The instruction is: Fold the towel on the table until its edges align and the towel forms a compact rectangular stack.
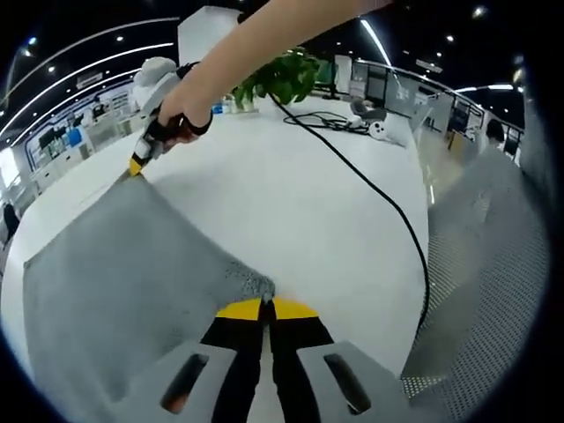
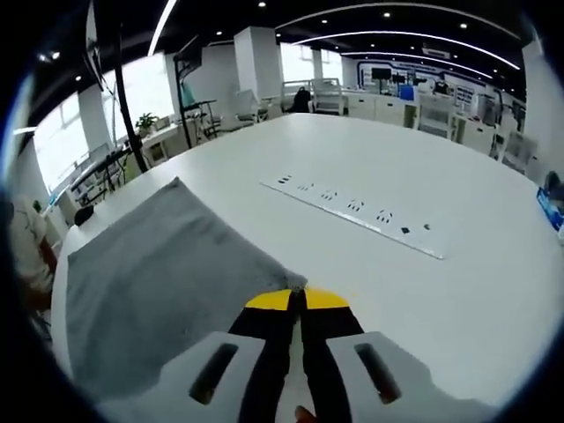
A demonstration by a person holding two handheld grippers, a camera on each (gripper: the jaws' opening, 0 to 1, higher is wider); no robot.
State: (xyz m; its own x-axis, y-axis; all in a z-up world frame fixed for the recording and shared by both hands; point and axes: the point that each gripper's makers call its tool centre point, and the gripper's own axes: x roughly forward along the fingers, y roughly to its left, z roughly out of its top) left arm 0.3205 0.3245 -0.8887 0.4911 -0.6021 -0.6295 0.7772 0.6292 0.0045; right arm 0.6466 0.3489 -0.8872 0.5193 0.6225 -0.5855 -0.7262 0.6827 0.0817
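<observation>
Now flat on the white table [image 1: 291, 203]: grey towel [image 1: 123, 282], spread out, one layer as far as can be told. Left gripper [image 1: 266, 307] pressed together on a towel corner, yellow tips pinching the grey cloth right at the corner point. Same towel in the right gripper view [image 2: 167, 264], with right gripper [image 2: 296, 298] also clamped on a corner, yellow tips closed with cloth between them. Right gripper seen from the left gripper view too [image 1: 137, 165], at the far corner of the towel from the left one, held by a hand [image 1: 181, 115] with a bare forearm reaching in from above; tips there look closed on the cloth, small in frame.

Black cable [image 1: 388, 203] running across the table beside the towel, on the side away from the held far corner, leading back to a white gadget [image 1: 379, 129] well beyond the towel. Green plant [image 1: 282, 77] on the table past the towel, behind the hand. Perforated metal panel [image 1: 485, 264] beyond the table edge, well apart from the towel.

Long white power strip [image 2: 352, 211] lying on the table near the towel, not touching, sockets facing up. Blue item [image 2: 551, 207] at the table edge, far from the towel, too cut off to identify. Desks and chairs [image 2: 308, 95] in the room well behind the towel.
</observation>
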